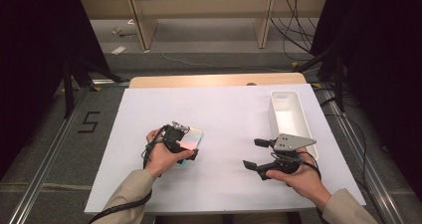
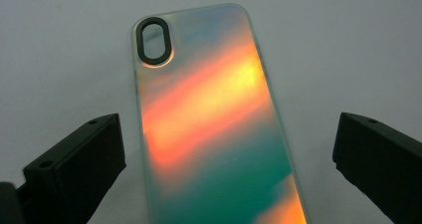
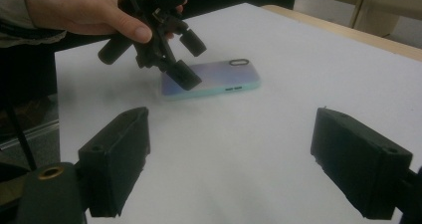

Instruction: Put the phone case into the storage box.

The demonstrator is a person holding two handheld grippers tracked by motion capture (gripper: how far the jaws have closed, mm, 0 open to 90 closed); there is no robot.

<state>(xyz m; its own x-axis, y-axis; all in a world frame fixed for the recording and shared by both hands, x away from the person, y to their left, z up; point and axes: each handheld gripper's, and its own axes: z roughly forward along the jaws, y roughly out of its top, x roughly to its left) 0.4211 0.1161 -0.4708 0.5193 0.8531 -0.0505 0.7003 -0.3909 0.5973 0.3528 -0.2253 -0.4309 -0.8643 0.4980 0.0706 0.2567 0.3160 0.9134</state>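
My left claw (image 2: 219, 149) hangs wide open over the phone case (image 2: 214, 124), camera hole at 11 o'clock, so I'd center both jaws before squeezing.

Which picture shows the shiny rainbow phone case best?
The left gripper view: the phone case is close up, with its colours and camera hole clear. In the high view it is small, partly behind the left claw. The right gripper view shows it sideways.
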